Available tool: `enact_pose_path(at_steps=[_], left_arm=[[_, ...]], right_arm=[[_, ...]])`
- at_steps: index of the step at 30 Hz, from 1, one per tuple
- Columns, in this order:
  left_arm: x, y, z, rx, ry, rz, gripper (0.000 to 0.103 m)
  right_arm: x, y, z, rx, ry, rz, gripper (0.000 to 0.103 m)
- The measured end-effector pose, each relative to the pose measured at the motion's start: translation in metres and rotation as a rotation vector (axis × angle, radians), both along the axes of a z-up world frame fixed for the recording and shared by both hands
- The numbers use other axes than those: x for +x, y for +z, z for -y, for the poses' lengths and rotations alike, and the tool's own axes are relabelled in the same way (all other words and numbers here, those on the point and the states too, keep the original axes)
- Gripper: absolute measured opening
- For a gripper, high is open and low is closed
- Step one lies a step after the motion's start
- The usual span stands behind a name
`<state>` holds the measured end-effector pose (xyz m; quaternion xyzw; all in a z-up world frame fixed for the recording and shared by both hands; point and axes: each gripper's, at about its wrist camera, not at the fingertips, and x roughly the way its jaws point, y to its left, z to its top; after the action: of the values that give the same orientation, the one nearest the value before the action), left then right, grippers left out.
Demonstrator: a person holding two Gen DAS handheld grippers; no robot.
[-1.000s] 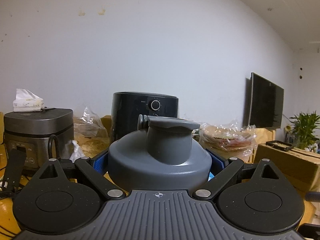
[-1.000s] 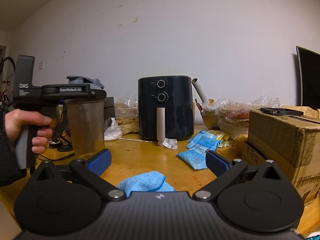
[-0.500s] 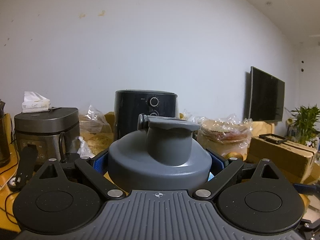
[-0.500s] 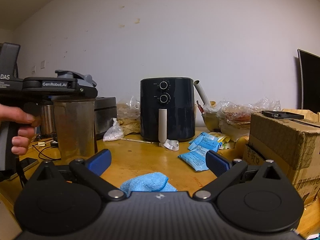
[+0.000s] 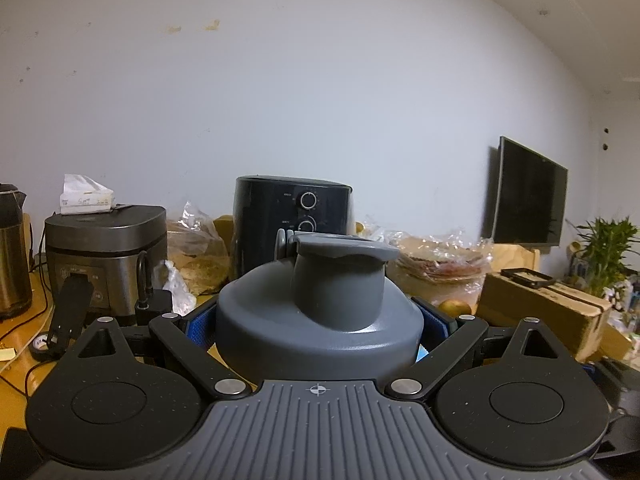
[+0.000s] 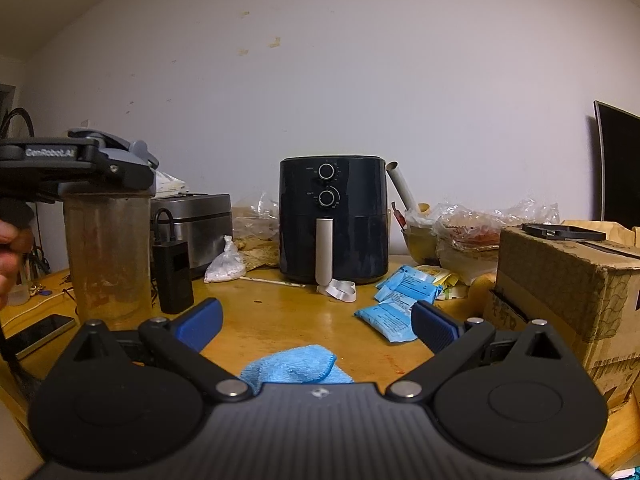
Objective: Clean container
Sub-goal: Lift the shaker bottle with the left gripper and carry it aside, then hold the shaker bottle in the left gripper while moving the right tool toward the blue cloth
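Left tool (image 5: pixel 318 322) clamps the grey lid (image 5: pixel 320 320) of the upright, soiled container (image 6: pixel 108 256) near the worktop's (image 6: pixel 288 312) left edge; right tool (image 6: pixel 316 318) gapes, empty, above the blue cloth (image 6: pixel 294 366). Steady the container; pinch cloth before wiping.

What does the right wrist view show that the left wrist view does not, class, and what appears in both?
Only the right wrist view shows the blue cloth, the blue packets, the container's murky clear body and the open right gripper. Only the left wrist view shows the plant and the left gripper shut on the container's grey lid. Both show the black air fryer, the cardboard box and the wooden table.
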<state>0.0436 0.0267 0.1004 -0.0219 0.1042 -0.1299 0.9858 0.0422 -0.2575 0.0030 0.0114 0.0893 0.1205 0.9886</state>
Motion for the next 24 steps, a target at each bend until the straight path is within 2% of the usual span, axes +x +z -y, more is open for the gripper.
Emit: enact_pose_path(at_steps=[24], left_arm=[[0.003, -0.021, 0.002, -0.011, -0.029, -0.030, 0.096]], right_arm=[[-0.008, -0.001, -0.007, -0.019, 0.006, -0.010, 0.103]])
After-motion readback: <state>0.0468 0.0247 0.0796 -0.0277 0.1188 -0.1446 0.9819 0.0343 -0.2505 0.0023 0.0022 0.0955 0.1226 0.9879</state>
